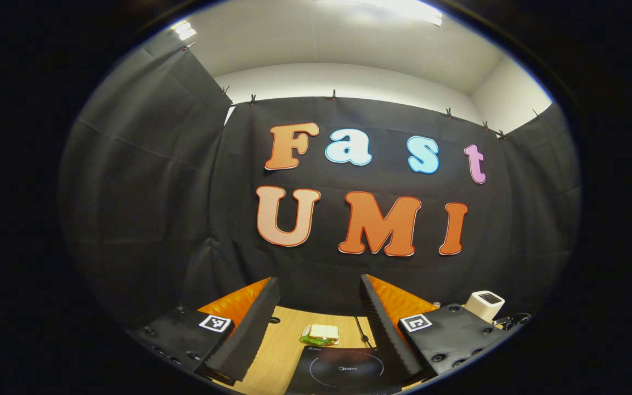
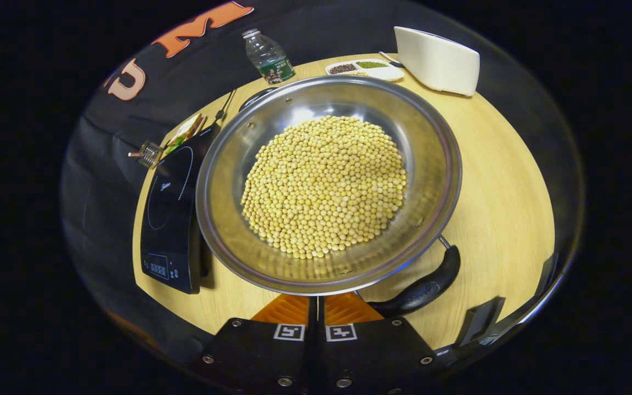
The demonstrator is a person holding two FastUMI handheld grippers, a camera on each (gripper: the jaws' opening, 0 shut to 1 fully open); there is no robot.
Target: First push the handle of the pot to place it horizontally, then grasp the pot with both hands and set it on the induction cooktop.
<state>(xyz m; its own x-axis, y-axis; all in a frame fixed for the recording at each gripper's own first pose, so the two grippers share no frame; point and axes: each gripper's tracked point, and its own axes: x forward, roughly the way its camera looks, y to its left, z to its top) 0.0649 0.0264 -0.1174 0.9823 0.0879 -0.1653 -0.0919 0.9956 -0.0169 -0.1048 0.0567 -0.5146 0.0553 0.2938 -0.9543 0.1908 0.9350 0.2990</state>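
We look down on a wide steel pot (image 2: 329, 181), shallow like a pan, sitting on a pale wooden surface (image 2: 502, 181). It is heaped with small yellow beans (image 2: 324, 186). A dark handle (image 2: 423, 285) sticks out from its near right edge, slanting toward us rather than lying level. A second small handle (image 2: 255, 96) shows at the far rim.

Just to the pot's left lies a black induction cooktop (image 2: 170, 219), its edge tucked under the pot's rim in this view. Farther off we see a sandwich (image 2: 184, 134), a water bottle (image 2: 268, 57), a divided dish of grains (image 2: 365, 68) and a white appliance (image 2: 436, 60).

The right gripper (image 2: 316, 307) has its jaws clenched together, empty, just below the pot's near rim beside the handle. The left gripper (image 1: 319, 323) is raised, its jaws released and wide apart, with the cooktop (image 1: 343, 370) and sandwich (image 1: 320, 333) seen between them.

We judge the loaded pot heavy, stiff and smooth. The beans could roll and spill if it tilts. The handle and the opposite rim look the best holds.
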